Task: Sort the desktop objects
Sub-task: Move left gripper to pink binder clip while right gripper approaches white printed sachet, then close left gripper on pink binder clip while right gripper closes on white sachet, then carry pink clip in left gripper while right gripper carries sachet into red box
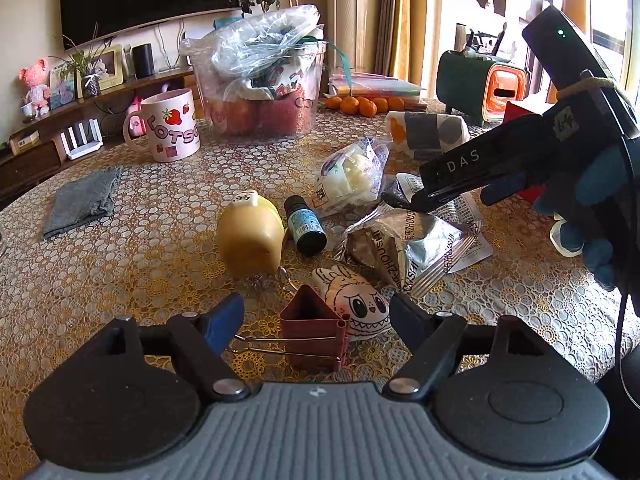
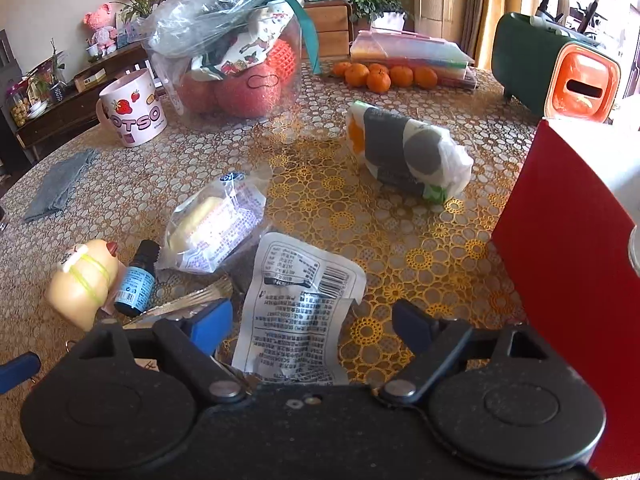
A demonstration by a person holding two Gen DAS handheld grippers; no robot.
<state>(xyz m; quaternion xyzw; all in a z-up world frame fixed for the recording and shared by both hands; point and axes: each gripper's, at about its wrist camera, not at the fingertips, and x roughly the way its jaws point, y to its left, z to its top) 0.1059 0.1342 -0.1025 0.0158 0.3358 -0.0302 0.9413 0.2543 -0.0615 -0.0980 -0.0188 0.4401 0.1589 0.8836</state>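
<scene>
My left gripper point(image 1: 316, 320) hovers low over the table, open. A dark red binder clip point(image 1: 312, 328) and a white cartoon-face charm point(image 1: 362, 304) lie between its fingers, untouched by the pads. Beyond them lie a yellow squishy toy point(image 1: 248, 236), a small dark bottle with a blue label point(image 1: 306, 226) and a silver foil packet point(image 1: 404, 248). My right gripper point(image 2: 312, 322) is open over a white printed packet point(image 2: 296, 312), which lies flat between its fingers. In the left wrist view, a gloved hand holds the right gripper point(image 1: 420, 199) above that packet.
A clear bagged bun point(image 2: 212, 232) and a patterned wrapped pack point(image 2: 404, 152) lie mid-table. A red box point(image 2: 568, 280) stands close on the right. At the back stand a pink mug point(image 1: 168, 128), a clear tub point(image 1: 260, 92), tangerines point(image 1: 360, 104) and a green-orange case point(image 1: 480, 80). A grey cloth point(image 1: 82, 200) lies left.
</scene>
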